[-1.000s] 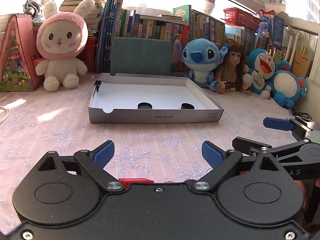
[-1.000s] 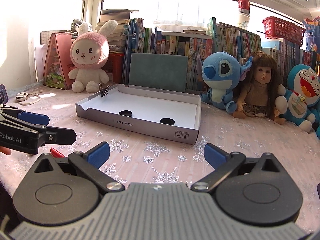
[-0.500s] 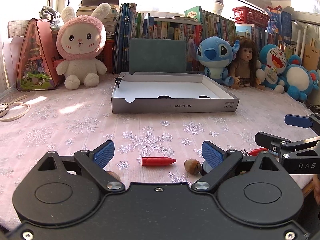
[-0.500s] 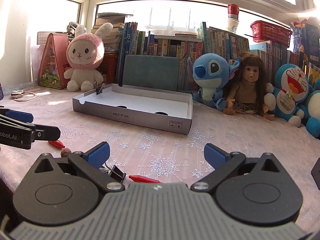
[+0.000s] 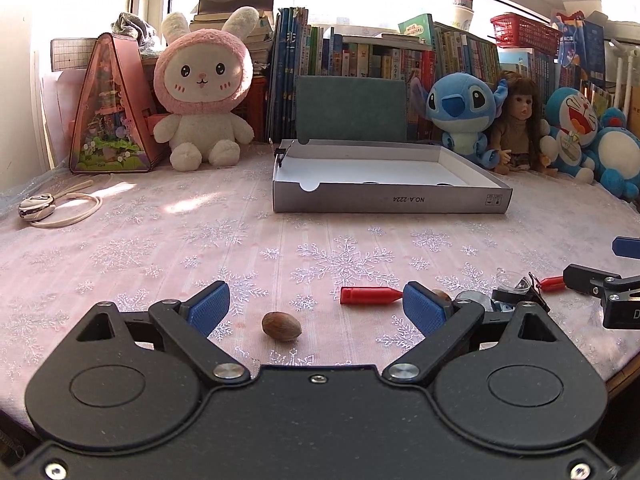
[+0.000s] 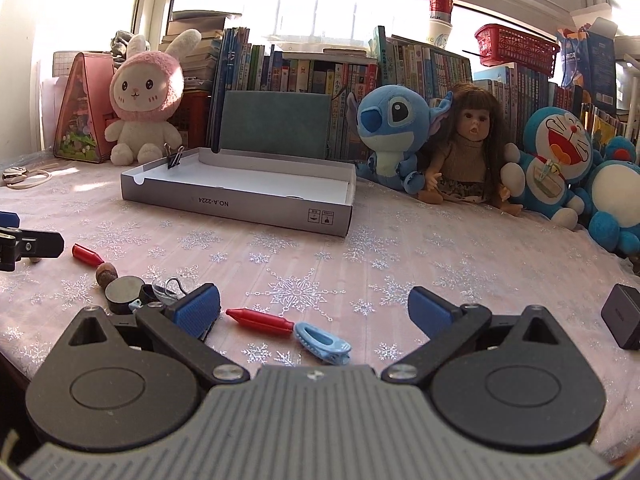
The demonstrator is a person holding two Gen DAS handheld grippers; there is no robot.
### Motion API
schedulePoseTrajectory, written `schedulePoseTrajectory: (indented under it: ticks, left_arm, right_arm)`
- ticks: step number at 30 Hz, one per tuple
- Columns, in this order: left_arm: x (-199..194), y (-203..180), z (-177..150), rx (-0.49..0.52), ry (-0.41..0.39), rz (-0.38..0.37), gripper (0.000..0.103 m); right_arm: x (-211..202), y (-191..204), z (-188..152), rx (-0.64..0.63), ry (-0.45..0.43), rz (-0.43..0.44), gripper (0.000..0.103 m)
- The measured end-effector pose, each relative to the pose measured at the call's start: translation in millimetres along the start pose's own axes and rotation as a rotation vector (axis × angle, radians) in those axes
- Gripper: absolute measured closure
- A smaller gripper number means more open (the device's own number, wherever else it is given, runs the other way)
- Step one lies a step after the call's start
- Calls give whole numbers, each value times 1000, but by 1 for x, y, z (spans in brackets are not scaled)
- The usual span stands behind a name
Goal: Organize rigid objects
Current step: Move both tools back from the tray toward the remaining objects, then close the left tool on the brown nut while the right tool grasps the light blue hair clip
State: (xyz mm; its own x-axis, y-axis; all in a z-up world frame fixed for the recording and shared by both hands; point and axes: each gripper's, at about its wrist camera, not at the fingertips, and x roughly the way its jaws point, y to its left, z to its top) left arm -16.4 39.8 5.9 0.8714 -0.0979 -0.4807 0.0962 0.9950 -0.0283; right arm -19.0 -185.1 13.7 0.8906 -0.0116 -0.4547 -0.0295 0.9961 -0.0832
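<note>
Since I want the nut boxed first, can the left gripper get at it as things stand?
Probably yes. The nut lies alone on the cloth between the left gripper's open fingers, with nothing over it; the red crayon lies apart from it.

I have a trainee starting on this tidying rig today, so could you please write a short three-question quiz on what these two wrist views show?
1. True or false: the left claw is shut on the brown oval nut.
2. Which lies between the right claw's fingers? A) red pointed plastic crayon B) black round disc C) black metal binder clip
3. Fill in: the binder clip is clipped to the wall of the shallow grey cardboard ____.

Key: 1 false, the claw is open and the nut lies loose on the cloth; 2 A; 3 box.
</note>
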Motion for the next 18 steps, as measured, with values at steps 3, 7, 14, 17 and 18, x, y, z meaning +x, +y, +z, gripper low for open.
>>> schedulePoseTrajectory:
  ticks: [3, 7, 14, 17, 18]
  left_arm:
    - [1, 4, -4, -6, 14, 16, 11]
    - [4, 11, -8, -28, 39, 24, 18]
    - [5, 14, -12, -19, 49, 46, 37]
    - [7, 15, -11, -16, 55, 50, 46]
    - [8, 15, -11, -17, 59, 52, 48]
  right_arm:
    - [-2, -4, -4, 14, 16, 2, 2]
    - [-5, -10, -8, 52, 24, -20, 7]
    - [-12, -14, -16, 120, 26, -38, 23]
    - [-13, -12, -16, 106, 27, -45, 34]
    - [-12, -12, -16, 100, 33, -46, 37]
